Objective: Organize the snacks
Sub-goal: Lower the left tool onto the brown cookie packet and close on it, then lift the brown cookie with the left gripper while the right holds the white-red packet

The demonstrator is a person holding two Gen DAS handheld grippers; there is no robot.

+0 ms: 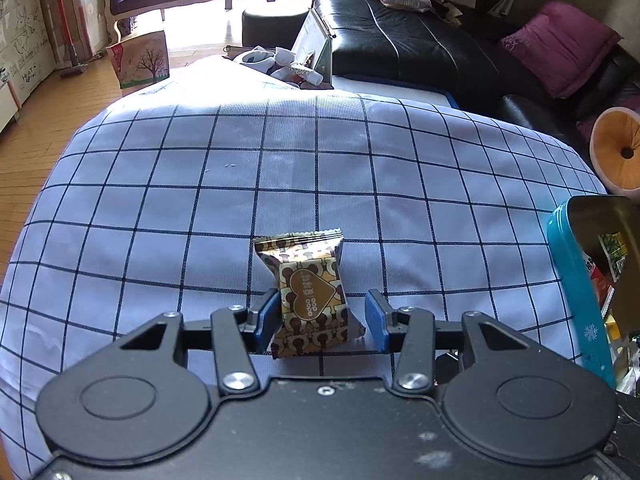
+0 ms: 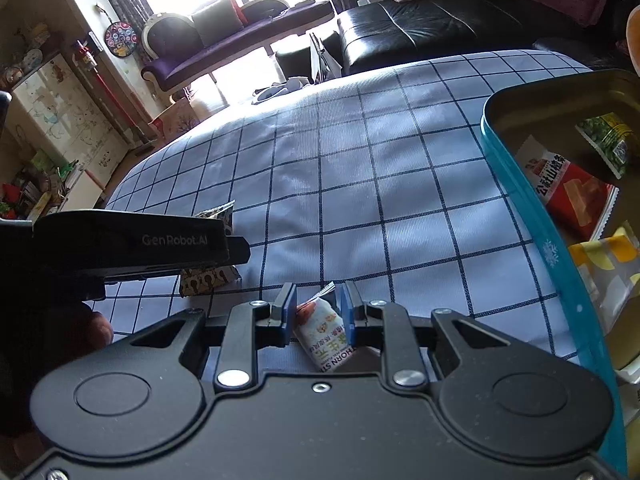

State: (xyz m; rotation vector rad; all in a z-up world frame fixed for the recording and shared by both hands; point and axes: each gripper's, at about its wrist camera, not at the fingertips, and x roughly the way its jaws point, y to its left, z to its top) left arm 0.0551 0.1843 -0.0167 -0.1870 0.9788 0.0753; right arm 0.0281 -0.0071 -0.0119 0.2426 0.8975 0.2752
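Brown-gold snack packet (image 1: 310,294) lies on checked cloth (image 1: 240,184) between left gripper (image 1: 322,320) pads, long axis running away from it — jaws parted, not clamping; right gripper (image 2: 317,312) clenched on white packet (image 2: 326,332), teal tin (image 2: 532,216) to its right

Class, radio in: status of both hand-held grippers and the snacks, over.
Left hand-held gripper open around brown snack packet. Right hand-held gripper shut on white snack packet. Teal tin alongside, path clear.
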